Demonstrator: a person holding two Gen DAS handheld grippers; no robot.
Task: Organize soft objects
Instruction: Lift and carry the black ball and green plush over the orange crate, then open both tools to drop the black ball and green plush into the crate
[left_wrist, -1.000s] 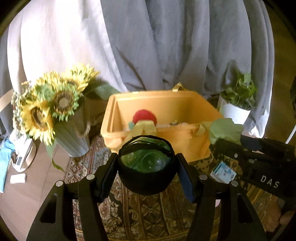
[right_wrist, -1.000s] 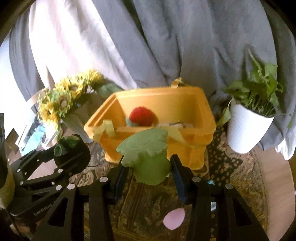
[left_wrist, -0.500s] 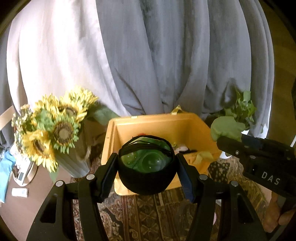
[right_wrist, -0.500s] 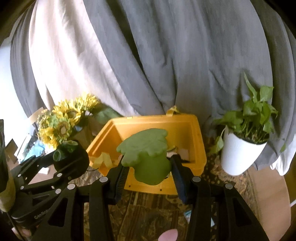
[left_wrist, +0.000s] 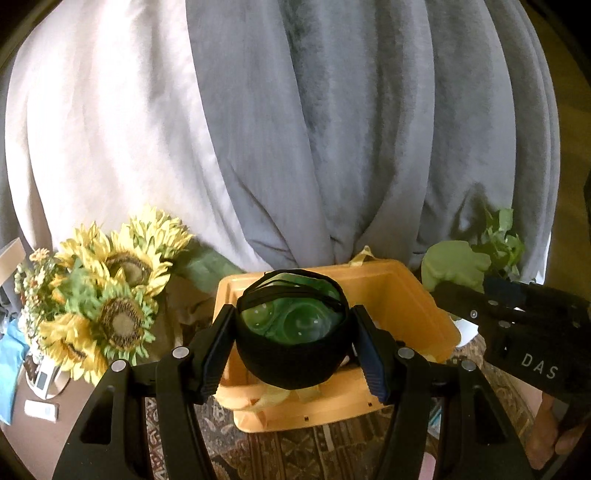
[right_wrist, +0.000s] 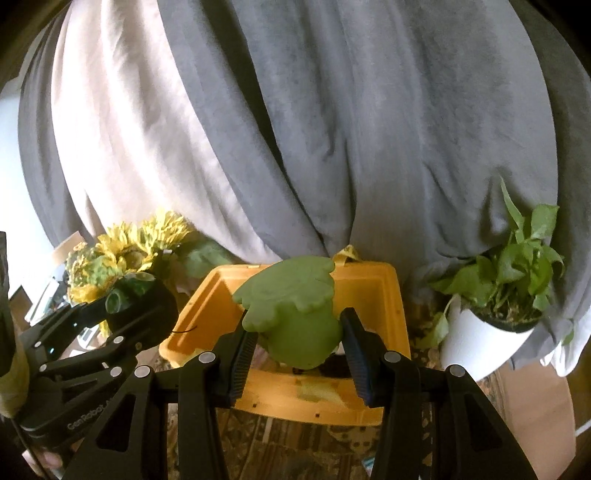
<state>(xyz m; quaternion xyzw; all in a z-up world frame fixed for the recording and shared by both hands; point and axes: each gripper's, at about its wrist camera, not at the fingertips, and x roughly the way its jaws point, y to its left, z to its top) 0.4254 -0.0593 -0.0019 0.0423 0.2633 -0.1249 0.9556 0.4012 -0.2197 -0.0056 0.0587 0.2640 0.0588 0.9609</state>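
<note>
My left gripper (left_wrist: 291, 345) is shut on a round black pouch with a shiny green lining (left_wrist: 291, 332), held up in front of the yellow bin (left_wrist: 413, 306). In the right wrist view my right gripper (right_wrist: 295, 341) is shut on a soft green plush piece with a scalloped top (right_wrist: 291, 306), also above the yellow bin (right_wrist: 376, 295). Each gripper shows in the other's view: the right gripper with its green plush (left_wrist: 454, 264) at the right, the left gripper with its pouch (right_wrist: 140, 314) at the left. The held objects hide most of the bin's inside.
A vase of sunflowers (left_wrist: 110, 295) stands left of the bin and a white pot with a leafy plant (right_wrist: 495, 295) to its right. Grey and white drapery (left_wrist: 295, 129) hangs behind. A patterned rug (left_wrist: 295, 454) lies under the bin.
Both grippers have risen and tilted upward with their objects still gripped. The bin now sits lower and nearer in both views, and the red plush inside it is hidden behind the held things.
</note>
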